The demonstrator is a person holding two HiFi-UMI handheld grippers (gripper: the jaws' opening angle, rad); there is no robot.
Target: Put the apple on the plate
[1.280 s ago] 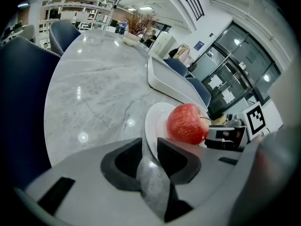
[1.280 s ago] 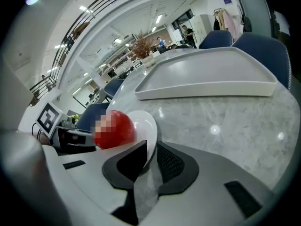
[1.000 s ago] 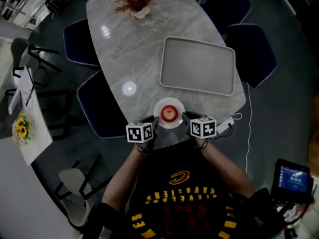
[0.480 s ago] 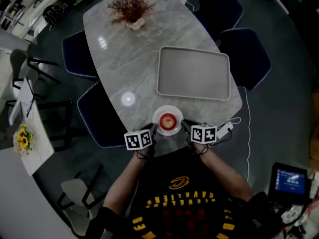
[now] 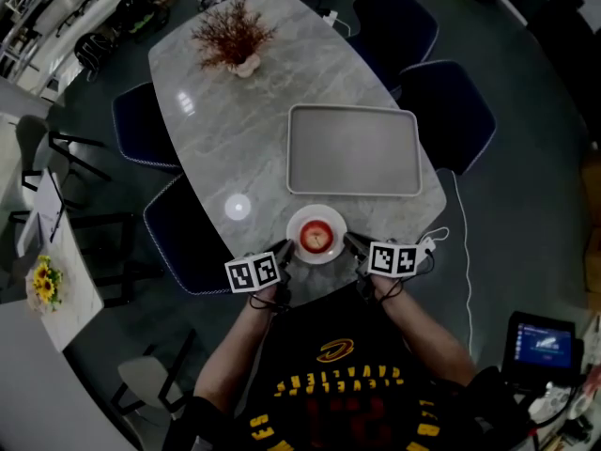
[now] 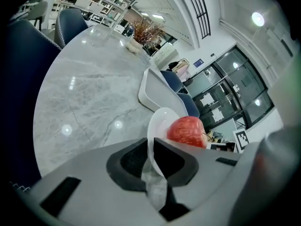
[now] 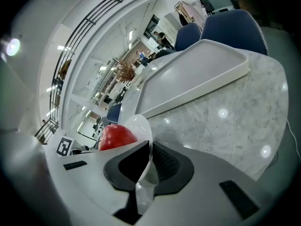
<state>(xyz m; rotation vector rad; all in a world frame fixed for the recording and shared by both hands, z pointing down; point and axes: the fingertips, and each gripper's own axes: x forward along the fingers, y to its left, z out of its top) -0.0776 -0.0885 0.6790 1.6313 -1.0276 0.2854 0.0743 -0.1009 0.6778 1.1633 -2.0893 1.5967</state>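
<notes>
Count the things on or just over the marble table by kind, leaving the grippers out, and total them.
apple: 1
plate: 1
tray: 1
dried plant arrangement: 1
total: 4

Apple [image 6: 188, 130] underside behind left hand-held gripper [image 6: 150, 144]

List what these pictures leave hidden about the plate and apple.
- Underside of the plate, both gripper views: the left gripper and right gripper bodies cover it; contact with the table unclear.
- Lower half of the apple, gripper views: cut off by gripper bodies.
- Grip on the rim, head view: too small.
</notes>
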